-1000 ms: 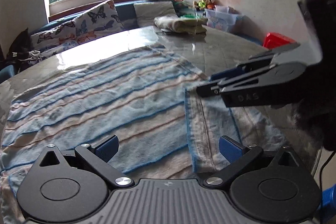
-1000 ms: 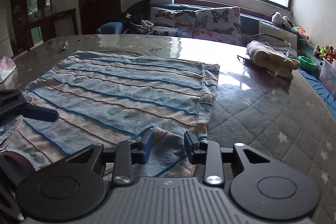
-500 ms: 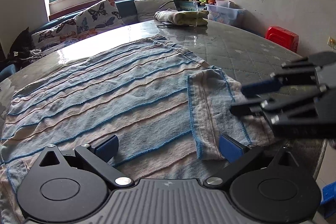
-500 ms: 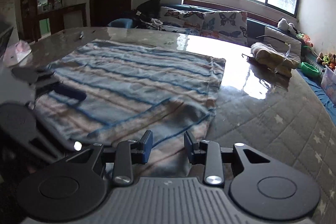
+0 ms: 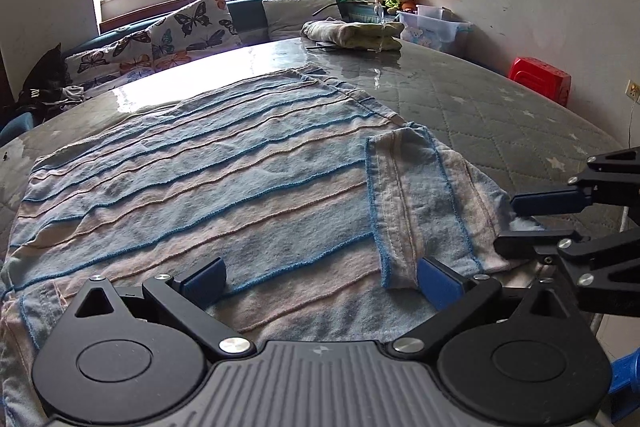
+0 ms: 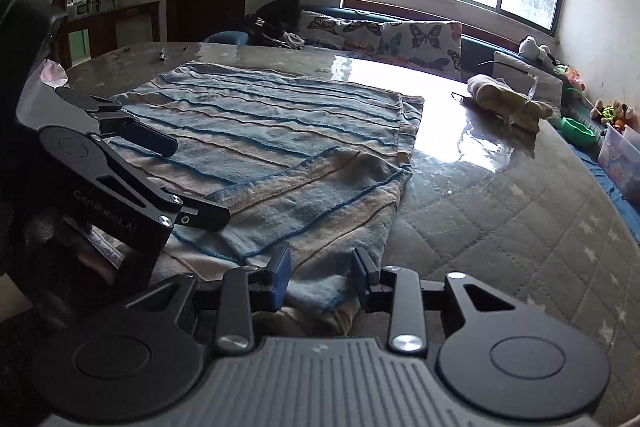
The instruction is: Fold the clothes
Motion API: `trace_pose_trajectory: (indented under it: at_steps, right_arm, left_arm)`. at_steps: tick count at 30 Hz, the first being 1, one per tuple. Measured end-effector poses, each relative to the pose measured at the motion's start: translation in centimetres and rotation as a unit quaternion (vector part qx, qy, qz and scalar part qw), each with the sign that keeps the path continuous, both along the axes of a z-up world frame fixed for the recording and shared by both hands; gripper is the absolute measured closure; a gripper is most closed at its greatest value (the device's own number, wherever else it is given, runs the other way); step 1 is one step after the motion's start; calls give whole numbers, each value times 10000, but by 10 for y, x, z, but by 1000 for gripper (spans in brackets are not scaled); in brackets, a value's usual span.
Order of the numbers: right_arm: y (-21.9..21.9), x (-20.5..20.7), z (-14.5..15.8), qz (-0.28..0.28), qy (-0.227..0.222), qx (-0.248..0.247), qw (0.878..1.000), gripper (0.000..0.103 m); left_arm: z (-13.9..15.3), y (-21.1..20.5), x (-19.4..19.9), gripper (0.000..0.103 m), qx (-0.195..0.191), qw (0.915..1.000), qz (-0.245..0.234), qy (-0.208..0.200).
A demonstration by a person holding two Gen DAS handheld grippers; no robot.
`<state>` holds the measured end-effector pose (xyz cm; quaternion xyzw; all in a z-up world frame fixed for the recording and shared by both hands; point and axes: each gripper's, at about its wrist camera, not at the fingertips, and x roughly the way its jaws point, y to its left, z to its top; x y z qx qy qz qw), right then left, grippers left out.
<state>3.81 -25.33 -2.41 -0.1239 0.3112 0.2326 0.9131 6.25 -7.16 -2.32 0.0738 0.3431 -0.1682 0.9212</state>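
A blue and pink striped garment [image 5: 240,195] [image 6: 280,131] lies spread flat on the table. One sleeve [image 5: 416,195] [image 6: 312,187] is folded inward over its near right corner. My left gripper [image 5: 322,283] [image 6: 200,183] hovers wide open over the garment's near hem, holding nothing. My right gripper [image 6: 322,277] [image 5: 506,225] sits at the sleeve's outer end by the table edge. Its jaws stand a narrow gap apart, and loose cloth lies between them unclamped.
The quilted, glass-topped table [image 5: 480,107] [image 6: 500,207] is bare to the right of the garment. A folded pile of clothes [image 5: 352,35] [image 6: 508,99] rests at its far side. Beyond are a cushioned bench [image 5: 180,31], a plastic box [image 5: 436,25] and a red stool [image 5: 540,79].
My right gripper has drawn back from above the folded sleeve to its outer end near the table edge. The sleeve stayed where it lay. The left gripper stayed open.
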Motion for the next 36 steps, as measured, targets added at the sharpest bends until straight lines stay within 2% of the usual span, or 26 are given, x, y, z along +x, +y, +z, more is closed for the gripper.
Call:
trace_pose_trajectory:
  at_steps: [11, 16, 20, 23, 27, 31, 34, 36]
  right_arm:
    - [-4, -14, 8, 18, -84, 157, 9998, 69]
    - [-2, -10, 1, 202, 159, 64, 9996, 67]
    - [-7, -9, 11, 282, 177, 156, 9993, 64]
    - [-11, -10, 17, 385, 253, 159, 9988, 64]
    - [-8, -11, 7, 512, 504, 76, 9974, 64]
    - [-5, -15, 16, 631, 396, -2, 9972, 59]
    - [3, -22, 21, 933, 282, -281, 9948, 53]
    - [8, -26, 20, 1099, 271, -435, 9926, 52]
  left_arm:
    - [8, 26, -18, 0, -74, 9996, 277, -78]
    - [21, 51, -35, 0, -95, 9985, 477, -263]
    - [31, 75, -50, 0, -19, 9968, 680, -415]
    - [35, 95, -60, 0, 51, 9948, 907, -456]
    - [33, 118, -73, 0, 79, 9923, 1170, -392]
    - [30, 132, -93, 0, 166, 9928, 1157, -260]
    - [29, 137, -110, 0, 297, 9939, 1039, -236]
    - [27, 139, -120, 0, 346, 9943, 981, -225]
